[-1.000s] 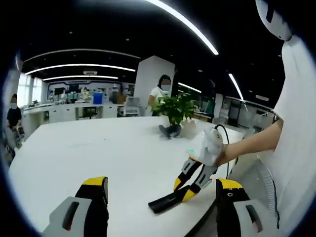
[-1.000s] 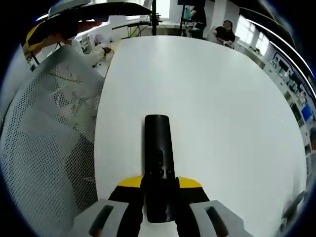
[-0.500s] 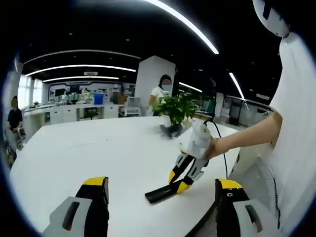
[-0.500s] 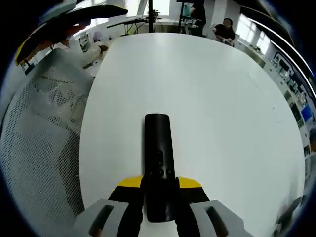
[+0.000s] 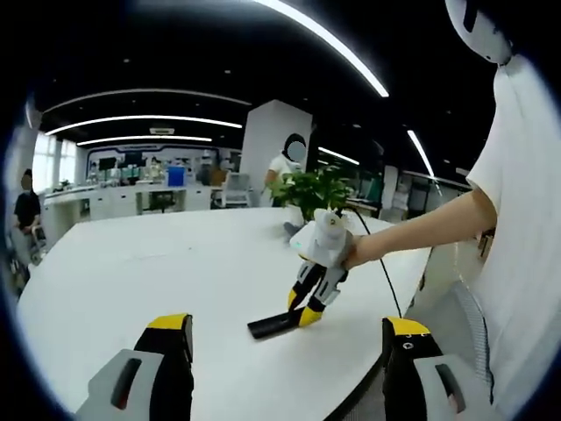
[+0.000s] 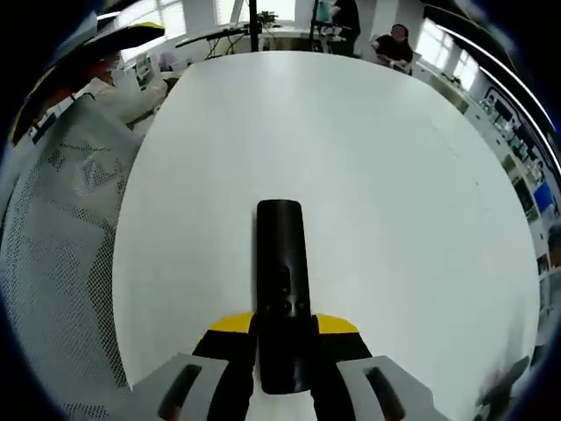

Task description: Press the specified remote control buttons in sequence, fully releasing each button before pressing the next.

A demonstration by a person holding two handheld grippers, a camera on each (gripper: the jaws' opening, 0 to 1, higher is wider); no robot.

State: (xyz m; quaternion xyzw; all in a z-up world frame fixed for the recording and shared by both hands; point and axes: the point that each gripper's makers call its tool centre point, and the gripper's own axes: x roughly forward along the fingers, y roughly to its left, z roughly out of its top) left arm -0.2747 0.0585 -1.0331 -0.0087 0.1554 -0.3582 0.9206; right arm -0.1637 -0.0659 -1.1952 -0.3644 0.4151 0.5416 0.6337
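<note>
A long black remote control (image 6: 281,272) juts forward from my right gripper (image 6: 282,344), whose yellow-tipped jaws are shut on its near end. In the left gripper view the same remote (image 5: 273,324) hangs just above the white table (image 5: 175,272), held by the right gripper (image 5: 307,307) in a person's hand. My left gripper (image 5: 285,351) stands open, its two yellow-tipped jaws wide apart near the table's front edge, nothing between them.
A potted green plant (image 5: 311,193) stands at the table's far side. A mesh chair back (image 6: 53,254) sits beside the table edge at the left of the right gripper view. People (image 5: 24,209) are in the background office.
The right gripper has carried the remote leftward and further over the table in the left gripper view. The left gripper has stayed still and open.
</note>
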